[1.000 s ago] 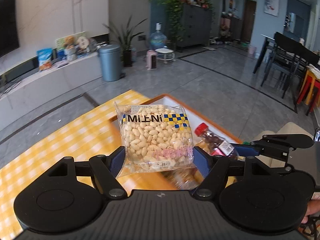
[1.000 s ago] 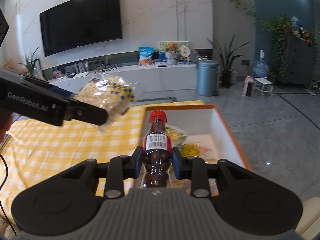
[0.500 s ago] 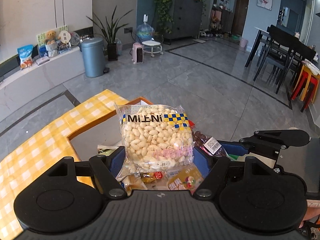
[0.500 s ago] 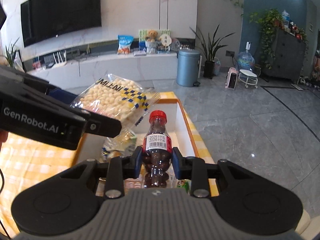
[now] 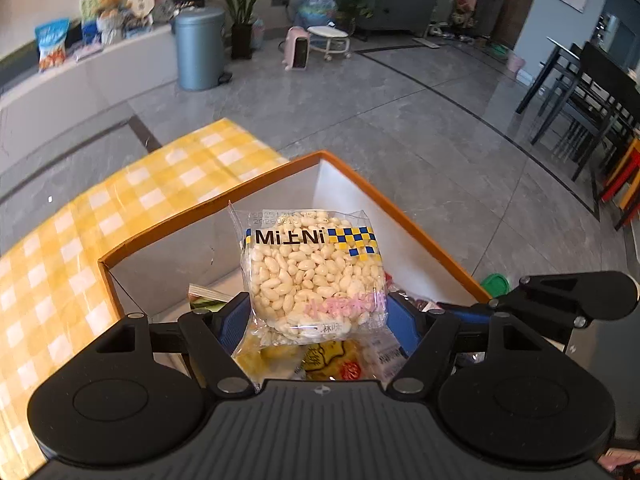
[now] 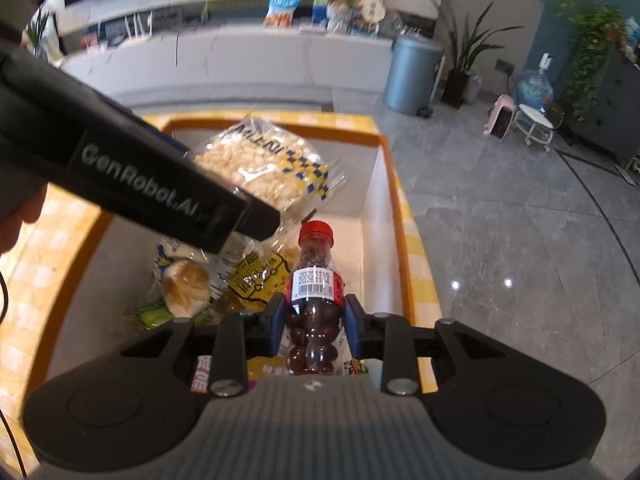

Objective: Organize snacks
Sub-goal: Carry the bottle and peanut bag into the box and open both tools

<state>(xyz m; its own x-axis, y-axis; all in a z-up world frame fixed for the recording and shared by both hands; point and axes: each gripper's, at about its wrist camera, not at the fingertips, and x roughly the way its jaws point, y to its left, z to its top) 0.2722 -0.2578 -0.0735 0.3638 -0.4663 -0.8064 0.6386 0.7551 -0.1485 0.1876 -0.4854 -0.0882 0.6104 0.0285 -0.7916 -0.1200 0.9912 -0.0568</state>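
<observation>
The left gripper clamps a clear bag of puffed rice between its blue pads, one pad pressed against each side edge of the bag's lower half. The bag stands upright out of the jaws, its printed band with the blue and yellow checks across the top, farthest from the fingers. It hangs above the open orange-rimmed box, which sits on the yellow checked tablecloth.

The right gripper is closed on a small bottle filled with dark round sweets. The pads squeeze the bottle's body just below its white barcode label. Its long axis runs straight out along the fingers, the red cap at the far end, pointing away from the hand and toward the back wall of the box. The bottle is held over the inside of the box near its right wall, above loose snack packets lying on the bottom.

Seen from the right wrist, the rice bag sits up and left of the bottle's cap.
</observation>
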